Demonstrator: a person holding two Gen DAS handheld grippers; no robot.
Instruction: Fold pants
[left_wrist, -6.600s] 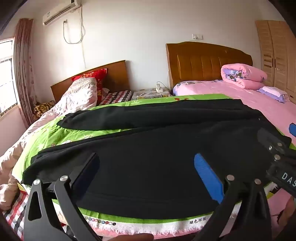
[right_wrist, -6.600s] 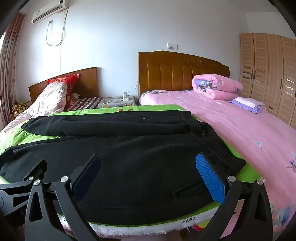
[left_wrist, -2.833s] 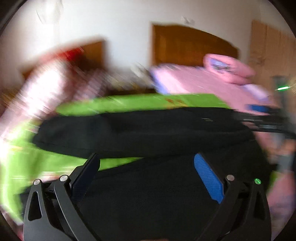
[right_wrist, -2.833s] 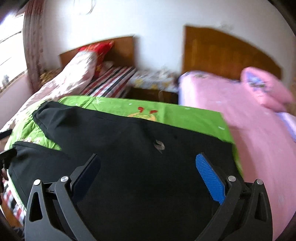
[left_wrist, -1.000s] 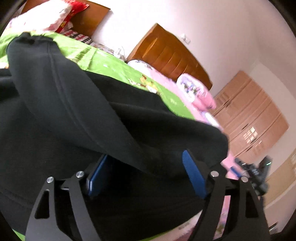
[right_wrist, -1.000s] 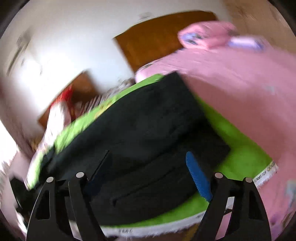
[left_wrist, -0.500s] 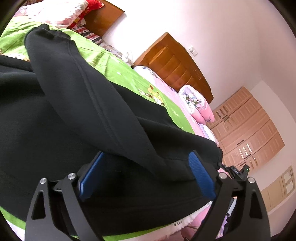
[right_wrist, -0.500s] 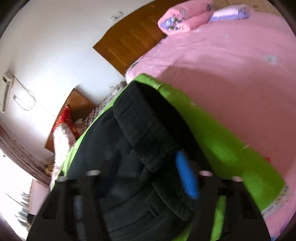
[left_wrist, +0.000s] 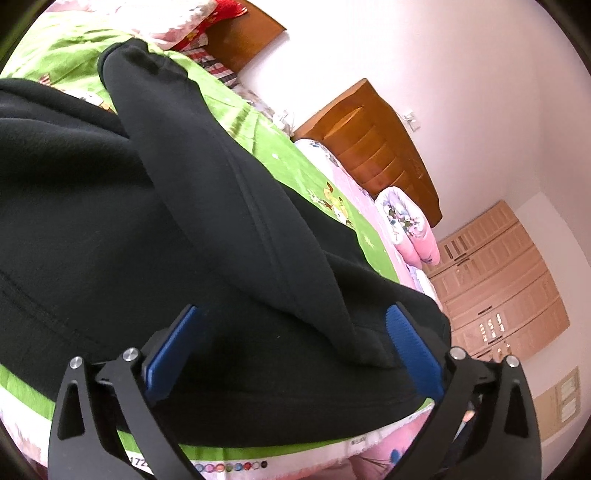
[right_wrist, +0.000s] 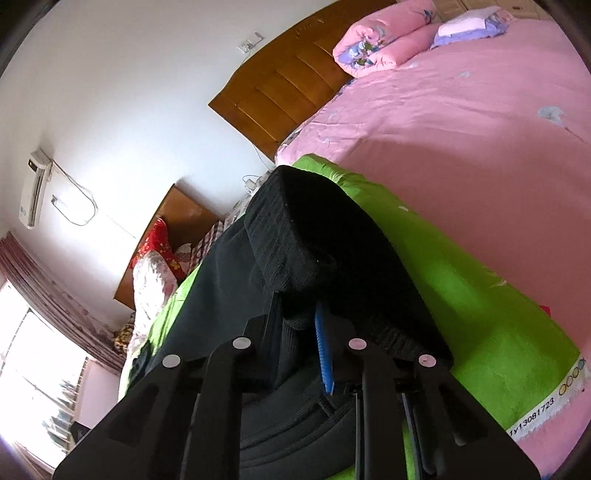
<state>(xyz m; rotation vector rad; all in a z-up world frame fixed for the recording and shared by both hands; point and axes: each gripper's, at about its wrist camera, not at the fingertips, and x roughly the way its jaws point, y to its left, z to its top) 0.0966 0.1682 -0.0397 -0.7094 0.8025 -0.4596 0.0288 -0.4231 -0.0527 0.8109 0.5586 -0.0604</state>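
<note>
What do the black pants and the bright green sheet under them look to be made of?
Black pants: seemingly a thick, matte fleece-like knit; soft bulky folds, and a ribbed waistband pinched in the right gripper. Bright green sheet: apparently thin woven cotton, slightly glossy; printed selvedge with a frayed white edge.

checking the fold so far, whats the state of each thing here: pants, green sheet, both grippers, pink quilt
pants: black, one leg folded over the other, lying on the sheet
green sheet: spread flat beneath the pants
left gripper: open, jaws just widened, fingers clear of the fabric
right gripper: shut on the pants' ribbed waistband, jaws just closed
pink quilt: folded, by the headboard
</note>
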